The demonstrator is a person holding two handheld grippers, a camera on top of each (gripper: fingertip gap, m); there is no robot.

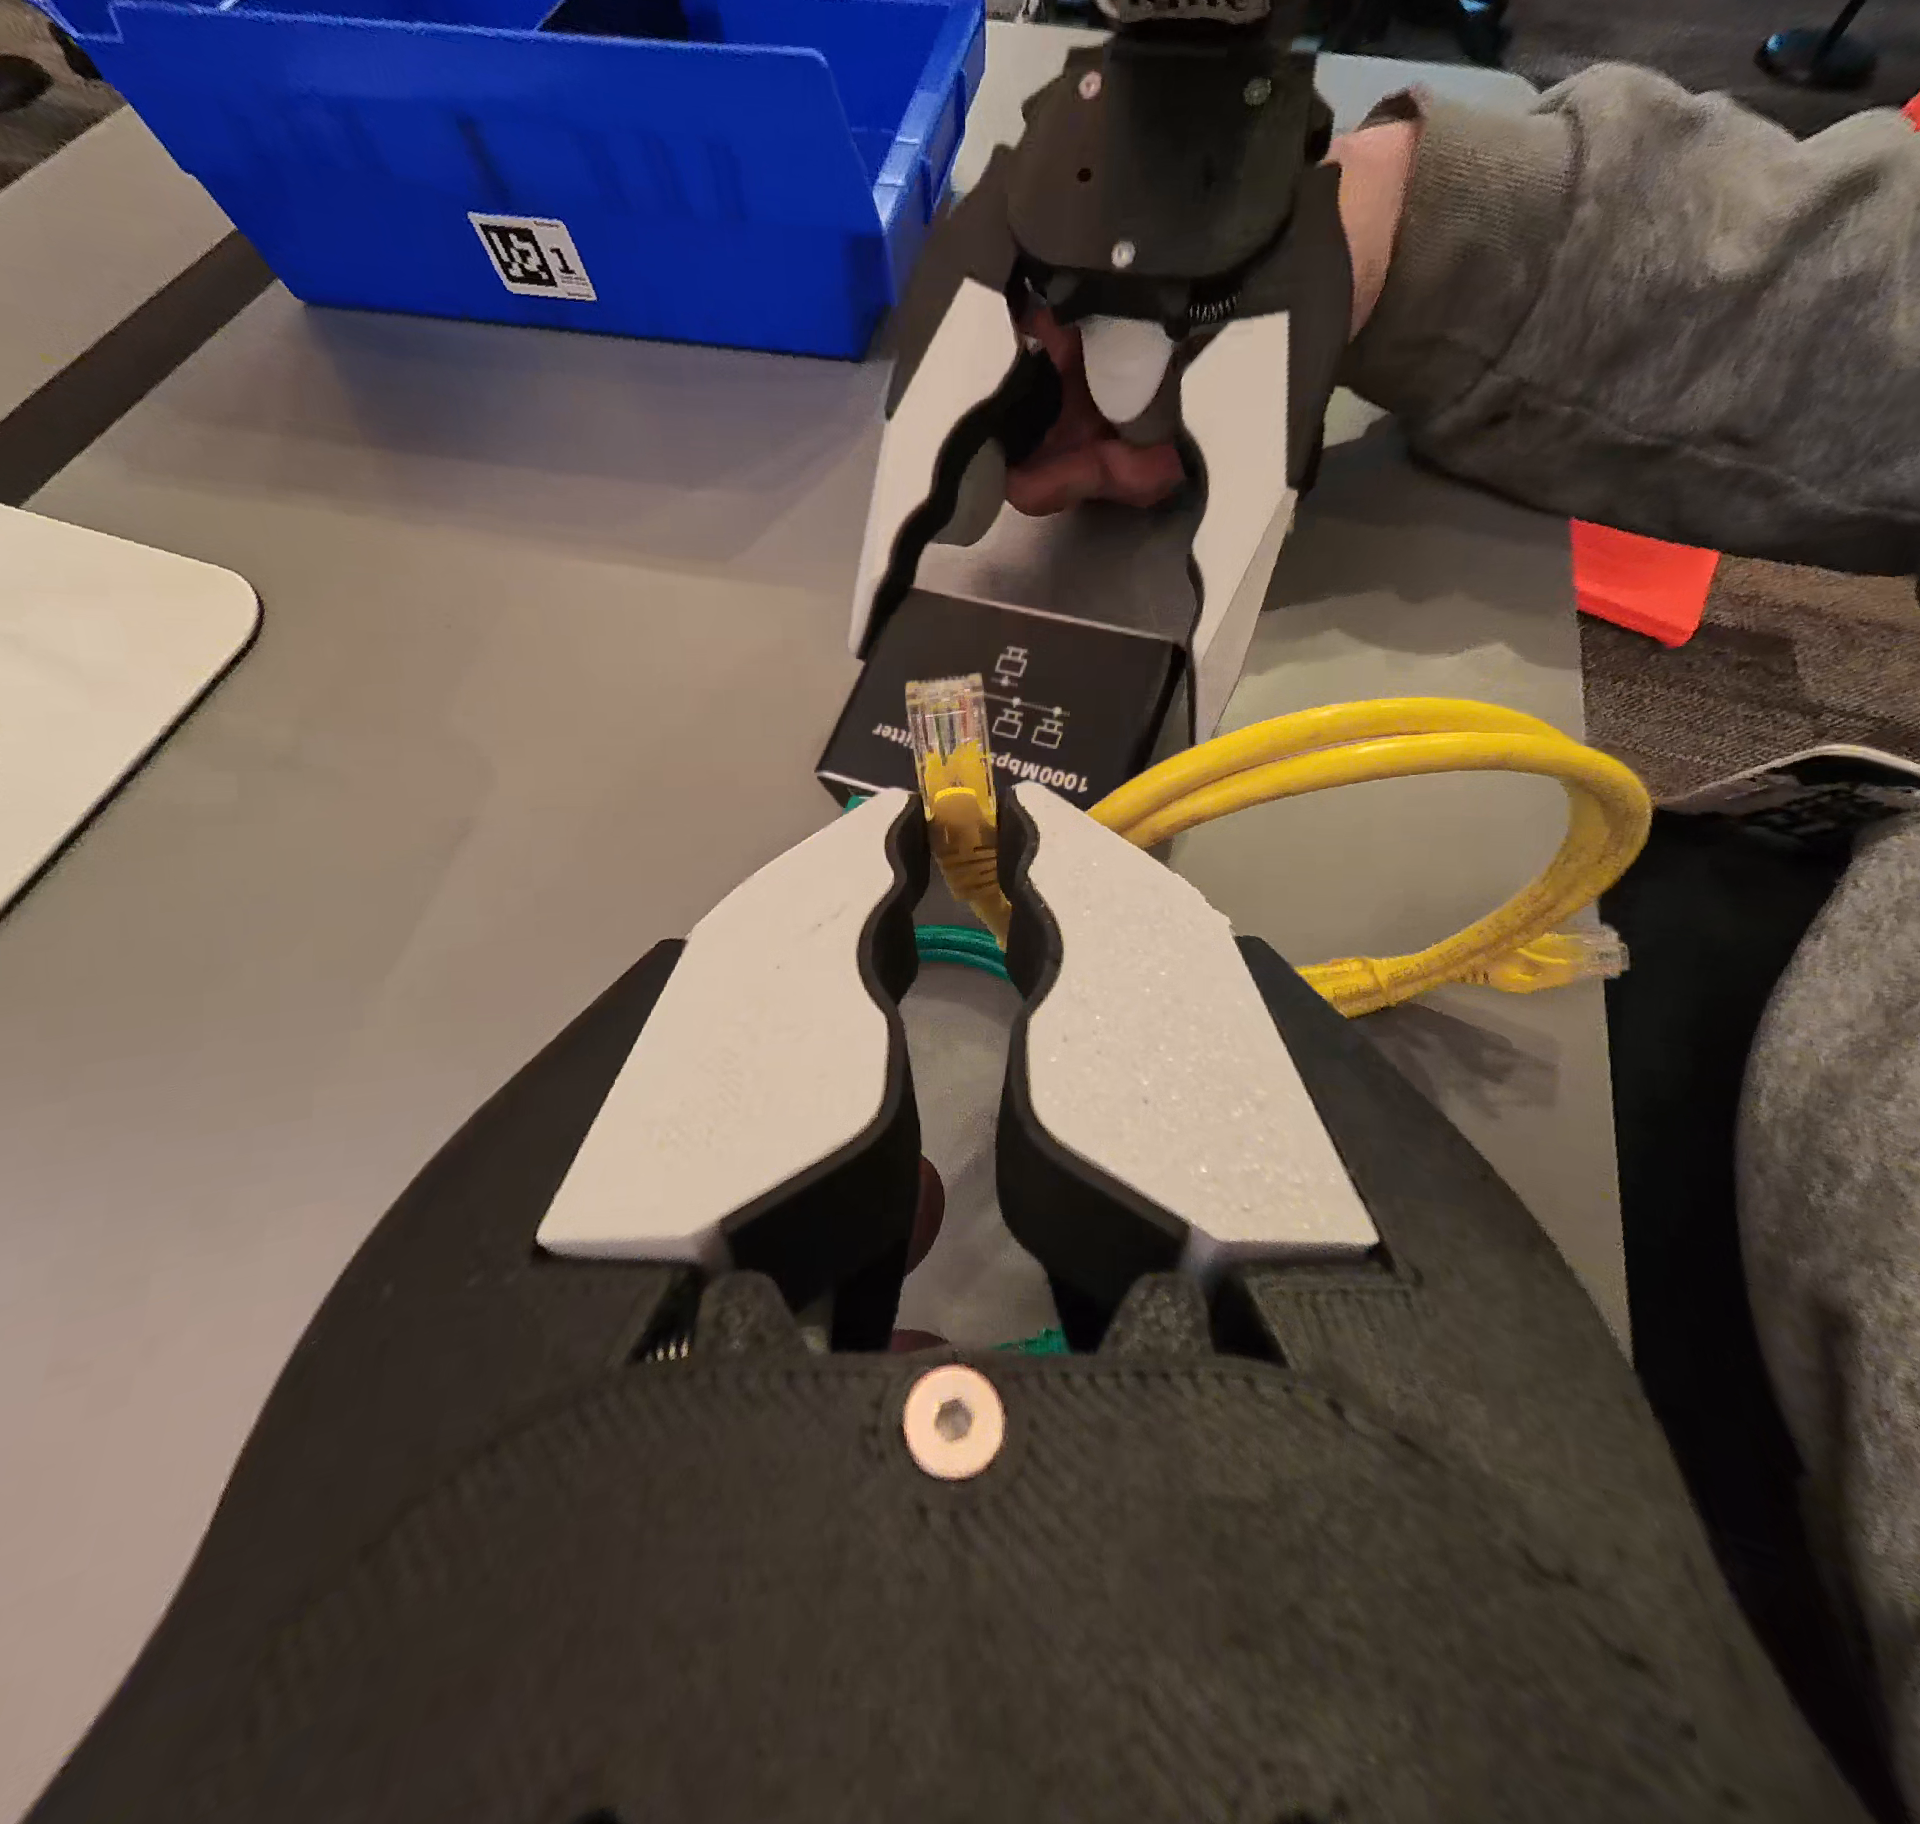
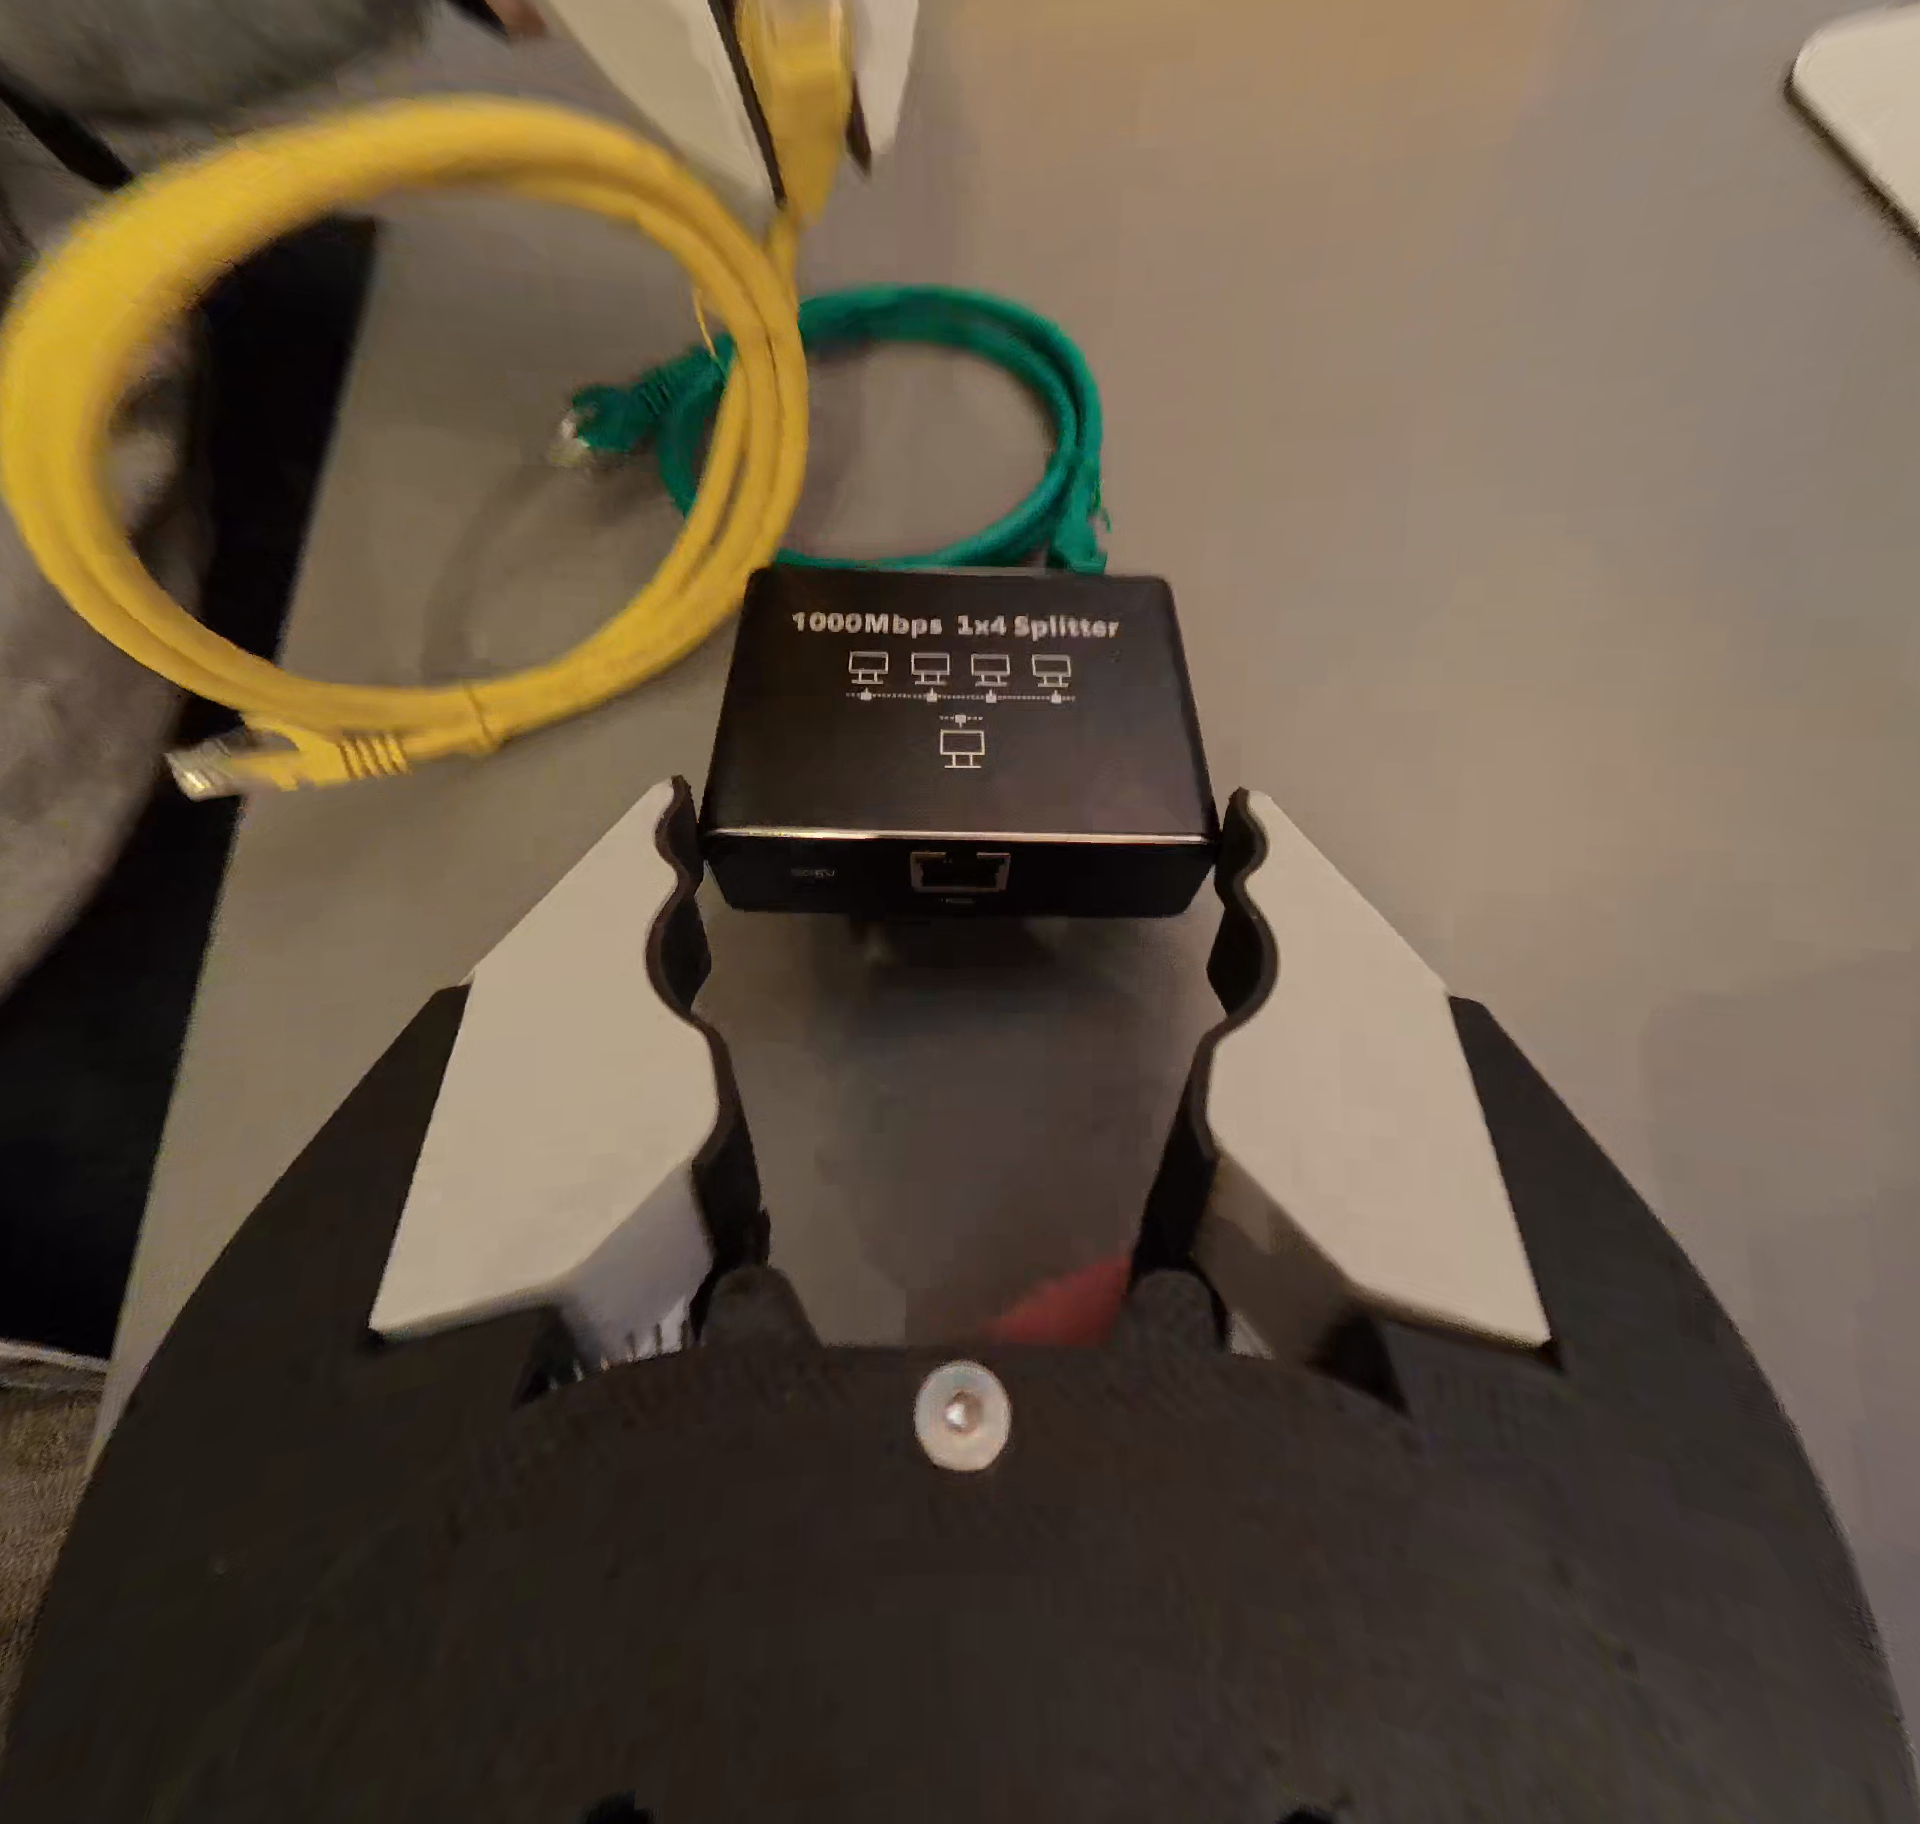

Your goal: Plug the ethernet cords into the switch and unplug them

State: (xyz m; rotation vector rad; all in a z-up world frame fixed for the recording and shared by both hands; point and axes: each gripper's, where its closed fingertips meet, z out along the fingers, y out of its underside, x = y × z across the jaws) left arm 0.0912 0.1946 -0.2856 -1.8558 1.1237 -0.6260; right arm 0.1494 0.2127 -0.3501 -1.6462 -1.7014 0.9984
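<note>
My left gripper point(image 1: 961, 818) is clenched on the yellow cord's plug point(image 1: 951, 735), tip upright at frame centre, just short of the switch point(image 2: 961, 735) that my right gripper point(image 2: 961, 839) brackets, spread, apparently pinching its sides.

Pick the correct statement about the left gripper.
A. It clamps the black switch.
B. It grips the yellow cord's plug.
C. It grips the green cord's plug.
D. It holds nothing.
B: the left gripper is closed on the yellow cord's plug, clear tip pointing toward the black switch.
</note>
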